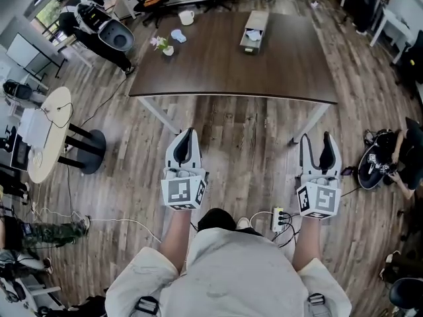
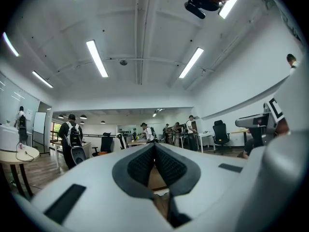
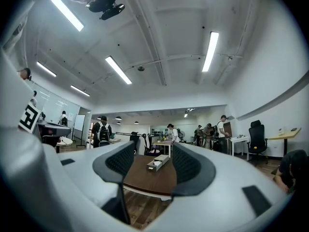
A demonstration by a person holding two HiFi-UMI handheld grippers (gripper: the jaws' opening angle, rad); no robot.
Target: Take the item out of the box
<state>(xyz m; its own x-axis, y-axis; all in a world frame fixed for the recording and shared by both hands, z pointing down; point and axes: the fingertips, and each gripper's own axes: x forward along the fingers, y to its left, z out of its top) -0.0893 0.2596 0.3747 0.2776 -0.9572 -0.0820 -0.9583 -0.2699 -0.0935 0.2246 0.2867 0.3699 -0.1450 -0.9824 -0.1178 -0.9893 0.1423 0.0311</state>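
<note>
1. The person stands a little back from the dark wooden table (image 1: 231, 65), both arms held low in front over the plank floor (image 1: 238, 131), a gripper in each hand.
2. The left gripper (image 1: 188, 137) points towards the table's near edge. Its dark ribbed pads (image 2: 140, 166) are pressed together at the tips, with nothing caught between them.
3. The right gripper (image 1: 317, 144) hangs level with the other one, well apart from it. Its two fingers (image 1: 328, 144) stand wide apart and it has hold of nothing.
4. From the right gripper's own view, the gap between its pads (image 3: 120, 161) frames the far-off table (image 3: 149, 180) and the box (image 3: 158, 162) on it.
5. The box (image 1: 254, 30) is long, narrow and open-topped. It sits towards the far right part of the table, well beyond both grippers.
6. Something white, the item (image 1: 253, 36), lies inside the box at its nearer end; what it is I cannot make out from here.
7. On the far left part of the table are a white cup (image 1: 187, 18), a crumpled pale blue thing (image 1: 178, 36) and a small pot of flowers (image 1: 165, 47), all apart from the box.
8. A white power strip (image 1: 277, 219) lies on the floor near the person's feet, and a round pale side table (image 1: 51, 134) stands off to the left.
</note>
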